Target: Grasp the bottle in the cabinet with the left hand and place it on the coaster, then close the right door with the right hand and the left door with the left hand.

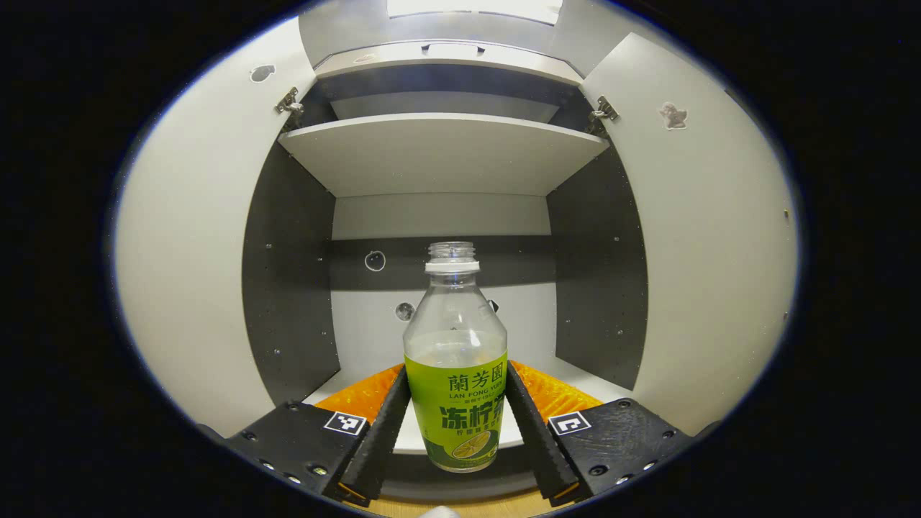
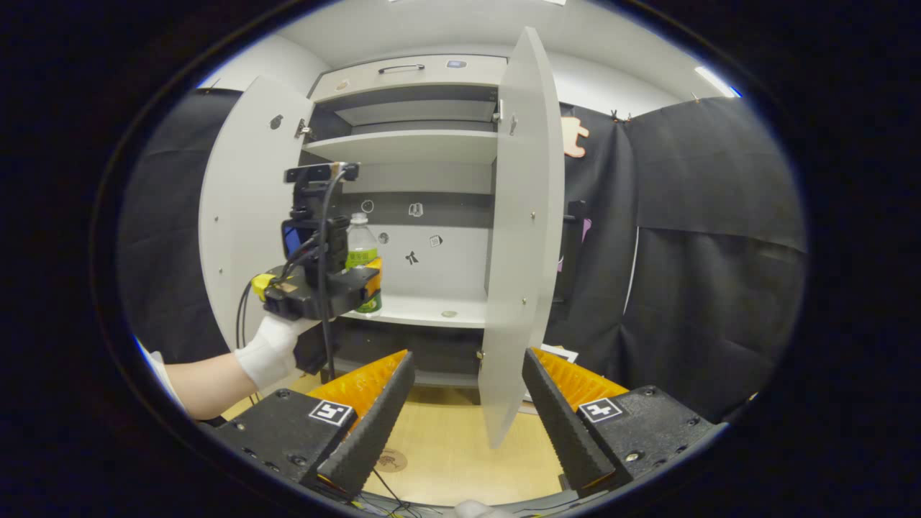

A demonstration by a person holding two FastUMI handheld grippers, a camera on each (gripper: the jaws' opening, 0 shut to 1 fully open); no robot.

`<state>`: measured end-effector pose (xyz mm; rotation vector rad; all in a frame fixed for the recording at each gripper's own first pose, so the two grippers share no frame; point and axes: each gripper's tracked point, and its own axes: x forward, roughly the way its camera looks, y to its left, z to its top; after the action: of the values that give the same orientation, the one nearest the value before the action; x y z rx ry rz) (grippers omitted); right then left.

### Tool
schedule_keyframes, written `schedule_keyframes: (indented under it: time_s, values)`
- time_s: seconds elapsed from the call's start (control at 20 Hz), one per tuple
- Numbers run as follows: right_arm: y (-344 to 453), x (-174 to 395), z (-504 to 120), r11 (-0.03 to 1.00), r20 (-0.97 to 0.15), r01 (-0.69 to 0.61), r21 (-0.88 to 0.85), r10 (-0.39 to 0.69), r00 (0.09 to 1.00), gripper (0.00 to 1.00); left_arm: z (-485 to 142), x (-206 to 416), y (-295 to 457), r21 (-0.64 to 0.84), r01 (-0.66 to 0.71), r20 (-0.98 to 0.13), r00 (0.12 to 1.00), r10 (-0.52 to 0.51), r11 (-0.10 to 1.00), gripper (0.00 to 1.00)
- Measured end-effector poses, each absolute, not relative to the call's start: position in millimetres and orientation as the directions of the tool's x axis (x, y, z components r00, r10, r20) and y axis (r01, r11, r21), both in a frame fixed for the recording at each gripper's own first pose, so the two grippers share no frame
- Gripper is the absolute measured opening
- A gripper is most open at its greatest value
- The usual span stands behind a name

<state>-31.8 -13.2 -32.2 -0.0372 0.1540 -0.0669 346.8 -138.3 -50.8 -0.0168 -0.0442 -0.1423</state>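
Left gripper [image 1: 456,424]: fingers clamped on both sides of bottle [image 1: 455,374], at the label. Bottle upright, uncapped, nearly empty (green label), positioned at front edge of cabinet's [image 1: 302,288] lower shelf [image 2: 432,311]; whether its base touches the shelf cannot be told. Upper shelf [image 1: 439,151] above. Left door [image 1: 187,273] and right door [image 1: 712,252] both swung wide open.

From right gripper view: left gripper [image 2: 363,280] held by a gloved hand [image 2: 270,352], bottle [image 2: 362,248] between its fingers at the shelf front. Right gripper [image 2: 468,410]: fingers apart, gripping nothing, lower edge of right door [image 2: 522,237] seen between them. Coaster [image 2: 391,460] flat on wooden surface [image 2: 460,446] below cabinet, beside the right gripper's left finger.
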Motion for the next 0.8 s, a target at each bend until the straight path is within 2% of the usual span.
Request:
schedule_keyframes:
  time_s: [0.1,0.15,0.2,0.25,0.35,0.4,0.5,0.55,0.6,0.65,0.7,0.75,0.8]
  values:
    - [-15.6,-36.3,-35.6,0.996,-0.150,0.074,-0.053,-0.081,0.985,0.95,-62.2,315.9,-138.2,-0.028,0.155,0.039,0.987,-0.154,0.988,0.80]
    - [-17.3,-38.4,-38.3,0.995,-0.153,0.078,-0.054,-0.086,0.984,0.95,-69.1,301.1,-138.7,-0.032,0.162,0.037,0.986,-0.161,0.986,0.77]
    - [-19.4,-41.1,-41.8,0.995,-0.160,0.083,-0.050,-0.090,0.983,0.95,-81.1,283.4,-136.9,-0.027,0.170,0.030,0.985,-0.169,0.985,0.80]
    - [-20.9,-42.8,-43.8,0.995,-0.167,0.087,-0.046,-0.094,0.982,0.95,-89.6,272.2,-136.2,-0.019,0.175,0.022,0.984,-0.174,0.984,0.77]
    - [-25.3,-46.5,-48.6,0.995,-0.176,0.096,-0.036,-0.100,0.979,0.95,-106.2,253.1,-140.6,-0.020,0.205,0.015,0.979,-0.204,0.979,0.77]
    - [-27.8,-48.0,-50.6,0.994,-0.180,0.101,-0.033,-0.105,0.978,1.00,-116.8,243.1,-143.4,-0.018,0.224,0.009,0.975,-0.224,0.974,0.77]
    - [-33.2,-49.7,-53.5,0.993,-0.187,0.113,-0.037,-0.118,0.975,0.95,-136.6,223.9,-148.1,-0.002,0.253,0.003,0.967,-0.253,0.967,0.77]
    - [-35.7,-50.7,-54.6,0.992,-0.191,0.119,-0.040,-0.125,0.974,0.95,-146.6,215.3,-151.0,0.000,0.268,0.004,0.963,-0.268,0.963,0.80]
    - [-38.5,-51.7,-55.6,0.991,-0.194,0.125,-0.040,-0.130,0.972,0.95,-157.9,206.7,-155.0,-0.003,0.285,0.002,0.958,-0.285,0.958,0.77]
    - [-40.0,-52.6,-56.9,0.991,-0.201,0.128,-0.040,-0.133,0.971,0.95,-168.8,197.7,-159.1,-0.008,0.302,-0.005,0.953,-0.302,0.953,0.81]
    - [-41.0,-53.2,-59.8,0.991,-0.208,0.130,-0.040,-0.135,0.969,0.99,-180.6,189.5,-162.4,-0.017,0.317,-0.011,0.948,-0.317,0.948,0.77]
    - [-41.8,-54.1,-62.0,0.991,-0.218,0.131,-0.040,-0.137,0.966,0.99,-190.8,182.8,-166.3,-0.028,0.333,-0.010,0.943,-0.334,0.942,0.77]
    - [-42.0,-55.6,-64.7,0.991,-0.228,0.131,-0.033,-0.135,0.964,0.95,-200.0,177.2,-168.8,-0.037,0.345,-0.008,0.938,-0.346,0.938,0.77]
